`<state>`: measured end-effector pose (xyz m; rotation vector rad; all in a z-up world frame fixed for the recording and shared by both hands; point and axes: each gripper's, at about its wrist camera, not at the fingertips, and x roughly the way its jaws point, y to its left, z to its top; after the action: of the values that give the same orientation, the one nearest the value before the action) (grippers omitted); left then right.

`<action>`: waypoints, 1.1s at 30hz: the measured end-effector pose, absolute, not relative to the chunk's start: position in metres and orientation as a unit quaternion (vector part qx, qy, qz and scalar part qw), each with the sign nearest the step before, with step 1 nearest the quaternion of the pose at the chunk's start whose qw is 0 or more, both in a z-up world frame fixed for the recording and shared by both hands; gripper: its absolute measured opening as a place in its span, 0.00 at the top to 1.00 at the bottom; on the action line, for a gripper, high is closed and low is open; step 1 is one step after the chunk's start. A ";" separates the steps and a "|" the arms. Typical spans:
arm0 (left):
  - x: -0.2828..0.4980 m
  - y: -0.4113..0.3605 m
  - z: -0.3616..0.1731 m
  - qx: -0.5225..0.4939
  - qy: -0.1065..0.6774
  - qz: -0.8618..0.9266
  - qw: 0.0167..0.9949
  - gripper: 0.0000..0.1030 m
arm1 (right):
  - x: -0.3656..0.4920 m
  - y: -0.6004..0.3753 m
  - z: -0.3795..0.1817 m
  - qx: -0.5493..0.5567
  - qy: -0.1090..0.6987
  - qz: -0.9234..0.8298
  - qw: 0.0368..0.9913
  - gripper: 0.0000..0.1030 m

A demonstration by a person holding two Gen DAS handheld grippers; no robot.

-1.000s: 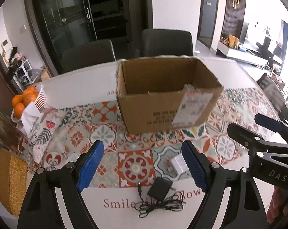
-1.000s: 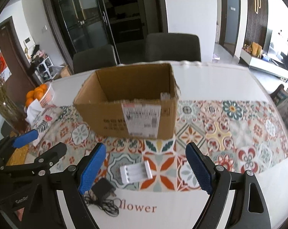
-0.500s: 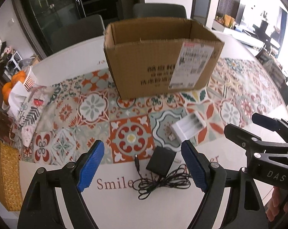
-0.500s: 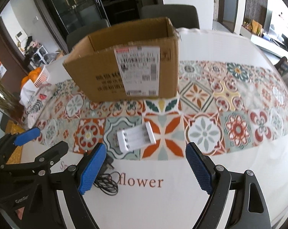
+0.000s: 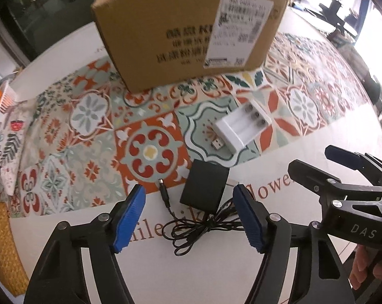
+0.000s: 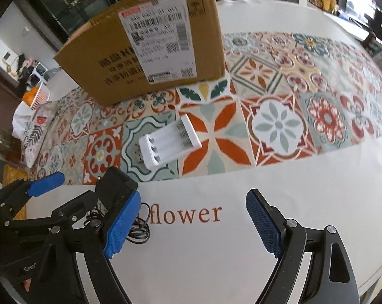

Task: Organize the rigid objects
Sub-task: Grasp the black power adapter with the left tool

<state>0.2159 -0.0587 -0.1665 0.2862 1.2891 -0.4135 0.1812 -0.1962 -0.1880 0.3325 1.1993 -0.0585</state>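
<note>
A black power adapter (image 5: pixel 204 186) with a tangled black cable (image 5: pixel 203 225) lies on the white tablecloth, near its front edge. My left gripper (image 5: pixel 188 197) hangs just over it. Its jaws are closing with the adapter between them, and the blue pads stand clear of it. A white battery charger (image 5: pixel 244 126) with a USB plug lies a little further back, on the patterned tiles. Behind both stands an open cardboard box (image 5: pixel 188 33). My right gripper (image 6: pixel 194 200) is open over bare cloth, in front of the charger (image 6: pixel 169 141), with nothing between its fingers. The left gripper (image 6: pixel 74 190) shows beside the adapter (image 6: pixel 117 185).
A basket of oranges (image 6: pixel 36 96) and a patterned cloth pouch (image 5: pixel 11 136) sit at the far left. A yellow woven mat (image 5: pixel 1 240) lies by the left edge. The table's edge curves round on the right. A hand (image 5: pixel 363 266) holds the right gripper (image 5: pixel 315 159).
Both grippers have sunk toward the table and tipped further down. The box now fills the top of both views. The left jaws have narrowed around the adapter.
</note>
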 end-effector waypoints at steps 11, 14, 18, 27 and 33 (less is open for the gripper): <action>0.225 -0.073 -0.199 0.147 0.632 -0.231 0.725 0.46 | 0.178 -0.198 -0.209 0.171 0.579 -0.045 0.796 0.17; 0.228 -0.075 -0.207 0.146 0.640 -0.235 0.717 0.49 | 0.179 -0.197 -0.213 0.171 0.584 -0.046 0.792 0.17; 0.230 -0.077 -0.217 0.147 0.649 -0.234 0.709 0.56 | 0.181 -0.197 -0.219 0.171 0.590 -0.048 0.788 0.17; 0.229 -0.088 -0.232 0.146 0.643 -0.233 0.715 0.59 | 0.183 -0.198 -0.226 0.173 0.596 -0.049 0.783 0.17; 0.226 -0.098 -0.231 0.131 0.630 -0.230 0.730 0.60 | 0.182 -0.204 -0.227 0.171 0.595 -0.050 0.783 0.17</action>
<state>0.2261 -0.0982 -0.2314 0.2876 1.3874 -0.5069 0.1822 -0.2037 -0.2269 0.3685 1.2851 -0.1083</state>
